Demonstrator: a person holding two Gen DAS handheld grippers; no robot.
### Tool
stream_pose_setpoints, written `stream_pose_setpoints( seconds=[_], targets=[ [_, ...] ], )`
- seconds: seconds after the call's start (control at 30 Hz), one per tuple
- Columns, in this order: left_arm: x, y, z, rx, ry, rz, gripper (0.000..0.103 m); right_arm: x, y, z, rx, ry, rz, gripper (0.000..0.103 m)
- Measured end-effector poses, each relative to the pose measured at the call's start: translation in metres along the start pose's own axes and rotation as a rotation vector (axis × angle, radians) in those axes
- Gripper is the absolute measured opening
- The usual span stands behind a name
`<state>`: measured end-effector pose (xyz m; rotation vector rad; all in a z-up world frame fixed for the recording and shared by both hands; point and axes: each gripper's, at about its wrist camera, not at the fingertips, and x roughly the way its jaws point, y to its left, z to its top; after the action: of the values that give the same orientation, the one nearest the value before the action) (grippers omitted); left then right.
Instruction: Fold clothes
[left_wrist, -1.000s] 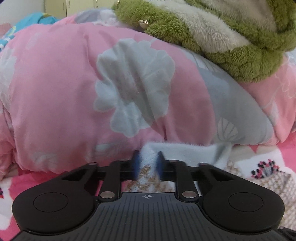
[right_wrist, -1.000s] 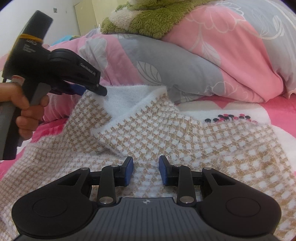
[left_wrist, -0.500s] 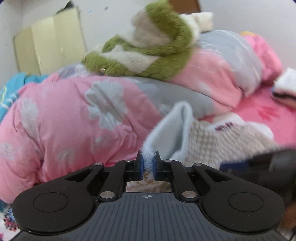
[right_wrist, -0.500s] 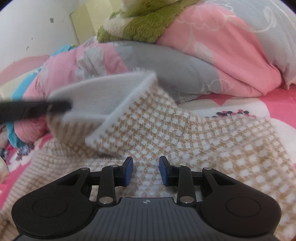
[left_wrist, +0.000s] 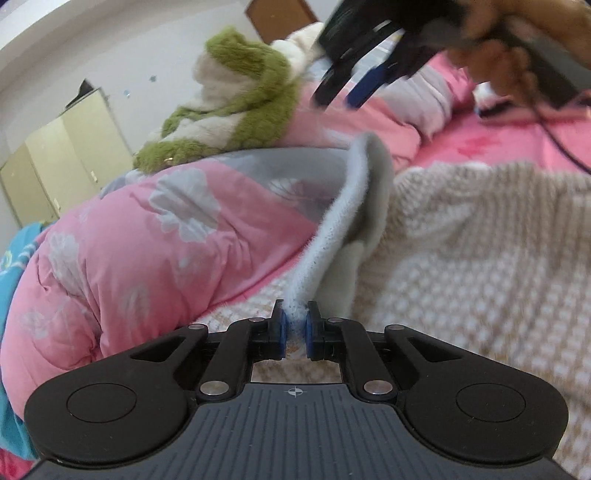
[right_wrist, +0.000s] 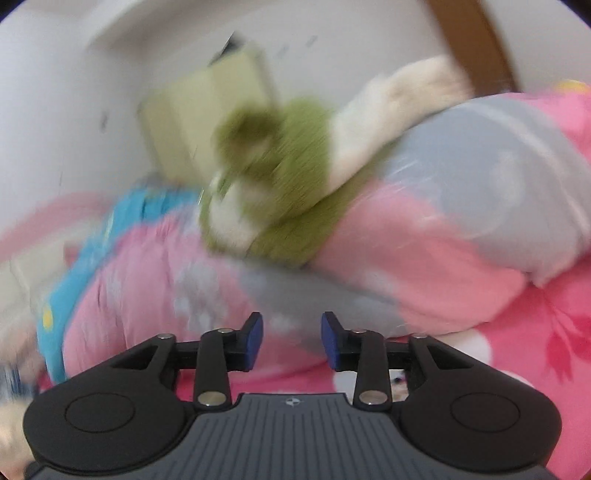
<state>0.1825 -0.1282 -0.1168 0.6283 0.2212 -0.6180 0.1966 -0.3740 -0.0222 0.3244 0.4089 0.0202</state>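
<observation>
While left tool (left_wrist: 294, 328) pinches sweater edge (left_wrist: 334, 229), right tool (right_wrist: 291, 339) raised, parted.

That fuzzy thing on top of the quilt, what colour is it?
Olive green and cream fleece, clearest in the left wrist view.
</observation>
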Motion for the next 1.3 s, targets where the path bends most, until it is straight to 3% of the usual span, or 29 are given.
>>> stream_pose_setpoints(
  seconds=[0.13,0.23,0.27,0.37,0.43,0.5,0.57,0.7,0.83,0.9,1.0,1.13,1.3],
  targets=[
    [-0.005,0.000,-0.009,0.027,0.022,-0.012,0.011,0.034,0.012,-0.032,-0.104,0.185,-0.042,0.039],
    [-0.017,0.015,-0.016,-0.047,0.056,-0.072,0.016,0.034,0.004,-0.082,-0.119,0.286,-0.072,0.040],
    [-0.022,0.022,-0.019,-0.090,0.071,-0.101,0.017,0.031,-0.001,-0.096,-0.114,0.279,-0.066,0.039],
    [-0.030,0.053,-0.030,-0.317,0.120,-0.191,0.018,0.016,-0.012,-0.112,-0.059,0.225,-0.036,0.039],
    [-0.026,0.078,-0.039,-0.533,0.155,-0.230,0.025,0.008,-0.019,-0.110,0.003,0.190,-0.020,0.040],
    [-0.016,0.100,-0.046,-0.736,0.177,-0.258,0.040,0.003,-0.025,-0.104,0.066,0.156,-0.018,0.040],
    [-0.001,0.117,-0.052,-0.930,0.187,-0.281,0.045,-0.001,-0.034,-0.101,0.126,0.134,-0.021,0.041],
    [0.029,0.125,-0.056,-1.128,0.224,-0.343,0.054,0.008,-0.049,-0.099,0.248,0.157,-0.001,0.043],
    [0.053,0.115,-0.054,-1.128,0.252,-0.336,0.052,0.022,-0.064,-0.099,0.366,0.198,0.027,0.043],
    [0.059,0.114,-0.051,-1.104,0.237,-0.305,0.038,0.028,-0.062,-0.098,0.352,0.210,0.033,0.043],
    [0.071,0.117,-0.047,-1.081,0.202,-0.256,0.028,0.036,-0.053,-0.095,0.283,0.217,0.022,0.038],
    [0.083,0.121,-0.054,-1.138,0.229,-0.263,0.028,0.050,-0.049,-0.090,0.251,0.201,-0.003,0.027],
    [0.061,0.106,-0.050,-0.946,0.232,-0.217,0.033,0.049,-0.049,-0.094,0.190,0.200,-0.018,0.020]
  ],
)
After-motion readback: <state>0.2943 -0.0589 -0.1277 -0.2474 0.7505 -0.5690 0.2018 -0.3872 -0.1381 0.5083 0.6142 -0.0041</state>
